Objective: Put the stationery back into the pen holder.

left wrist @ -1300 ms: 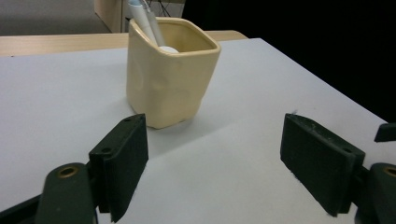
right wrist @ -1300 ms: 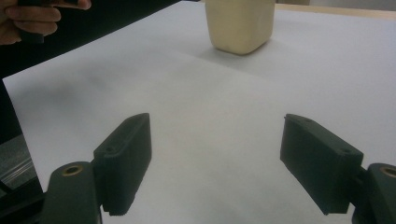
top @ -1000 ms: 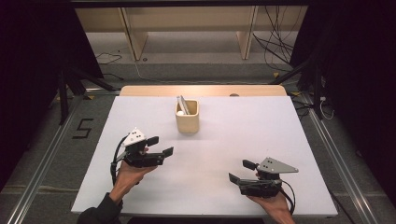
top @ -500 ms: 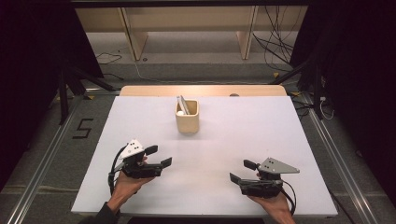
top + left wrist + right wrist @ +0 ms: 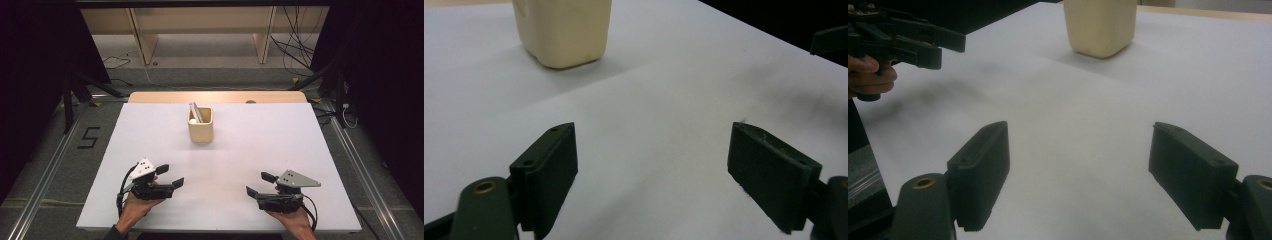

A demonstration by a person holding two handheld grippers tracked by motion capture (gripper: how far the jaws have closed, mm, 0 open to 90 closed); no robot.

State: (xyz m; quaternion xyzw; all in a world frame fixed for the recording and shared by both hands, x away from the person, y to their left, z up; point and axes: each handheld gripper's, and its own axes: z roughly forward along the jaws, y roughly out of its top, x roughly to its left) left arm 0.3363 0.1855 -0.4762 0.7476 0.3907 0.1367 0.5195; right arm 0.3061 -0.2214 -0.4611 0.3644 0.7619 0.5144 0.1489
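Here the cream cup [image 5: 201, 126] is the landmark: it stands upright toward the far middle of the white surface [image 5: 300, 150], and both tools sit well apart from it at the near edge. The left hand-held gripper [image 5: 169, 176] lies to the cup's near left, its jaws spread wide with nothing between them; in the left gripper view the cup [image 5: 563, 30] rises ahead and a little to the left of the gap. The right hand-held gripper [image 5: 260, 184] lies to the cup's near right, jaws likewise parted and empty — its own view puts the cup [image 5: 1100, 26] ahead, slightly right of centre, with the other tool off to the left. By my reading the left one is somewhat nearer the cup, though neither is close.

Inside the cup a flat grey stick-like tool [image 5: 195, 112] leans against the back-left wall, its long axis tilted up and away, and a small white ball [image 5: 192, 121] sits beside it. Any reach would have to run forward and inward, then come down from above the rim.
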